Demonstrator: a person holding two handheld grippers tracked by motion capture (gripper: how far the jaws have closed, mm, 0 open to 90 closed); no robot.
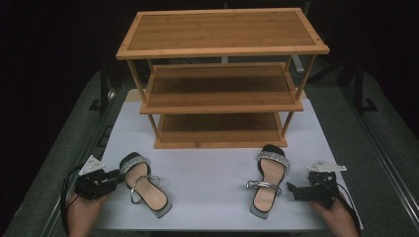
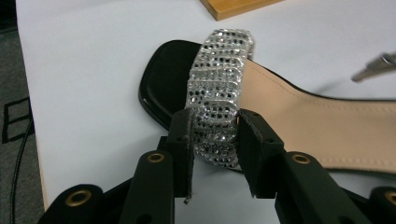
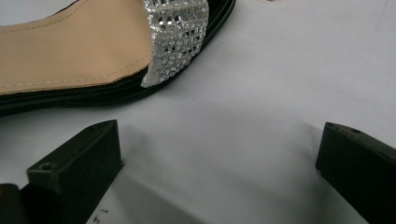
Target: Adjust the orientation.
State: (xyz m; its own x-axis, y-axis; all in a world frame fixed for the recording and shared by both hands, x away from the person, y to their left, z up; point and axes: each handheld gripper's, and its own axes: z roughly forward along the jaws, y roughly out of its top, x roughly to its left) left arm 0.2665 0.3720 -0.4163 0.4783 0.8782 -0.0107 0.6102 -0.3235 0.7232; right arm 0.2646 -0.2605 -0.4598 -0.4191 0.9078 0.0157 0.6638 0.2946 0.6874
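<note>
The left claw [image 2: 215,140] is clenched on the rhinestone toe strap [image 2: 218,79] of the left sandal [image 1: 144,183], one jaw on each side of the band where it meets the sole. That sandal lies flat near the desk's front left corner, toe toward the three-tier bamboo shoe rack [image 1: 222,74] at the back edge of the desk [image 1: 207,168]. The right claw [image 1: 296,190] rests released beside the right sandal [image 1: 267,180], near the front right corner; in the right gripper view its jaws stand wide apart on bare desk surface, short of that sandal's strap [image 3: 176,39].

The main risk sits in the left grip. The strap is soft and studded, so the pads may bite only on the stones and slide off when the shoe is raised. Held by the toe alone, the heel end and the loose metallic ankle strap [image 1: 143,185] would probably droop, and the sandal could swing, tip out, or catch its heel on the front rail of a shelf. A hard squeeze might also dislodge stones. On the right side, closing from the present spot would likely catch nothing, or nudge the sandal toward the front edge.
</note>
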